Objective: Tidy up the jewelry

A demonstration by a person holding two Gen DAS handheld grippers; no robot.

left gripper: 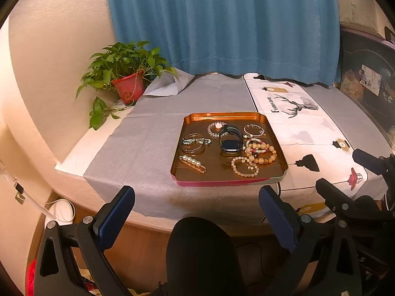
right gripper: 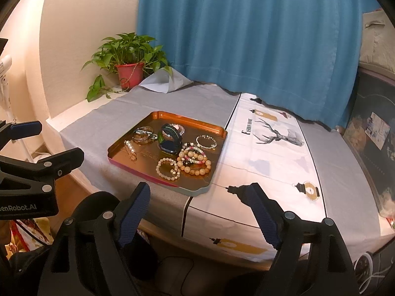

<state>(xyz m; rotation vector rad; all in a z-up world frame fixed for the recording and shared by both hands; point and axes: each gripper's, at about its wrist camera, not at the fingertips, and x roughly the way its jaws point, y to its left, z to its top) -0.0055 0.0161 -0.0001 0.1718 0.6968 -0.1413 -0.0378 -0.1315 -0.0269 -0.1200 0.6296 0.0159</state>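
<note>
The tray (left gripper: 276, 148) is a shallow square metal tin with a copper-coloured interior and rounded corners, resting on the grey cloth (left gripper: 153, 133) that covers the tabletop, beside a white printed cloth (left gripper: 303, 128). All jewelry lies inside the tray: a pearl hair clip (left gripper: 193, 163) near the front left, clear bangles (left gripper: 193, 143) behind it, a dark watch (left gripper: 230, 139) at centre standing on its curled strap, and several beaded bracelets (left gripper: 256, 151) overlapping on the right. The left tool (left gripper: 196, 212) is spread wide and empty, held short of the tabletop edge; the right tool (right gripper: 197, 208) is likewise wide apart and empty. Judged handling: every piece is light. The bracelets are probably strung on elastic, so they will sag and swing; grip across one side of the loop, on the beads. The overlapping bracelets may drag a neighbour along. The bangles look rigid and smooth, likely slippery; pinch across the rim. The clip is stiff and thin, lying flat on the polished metal, and may slide; take it across its pearl row. The watch offers the firmest hold at its raised strap.
</note>
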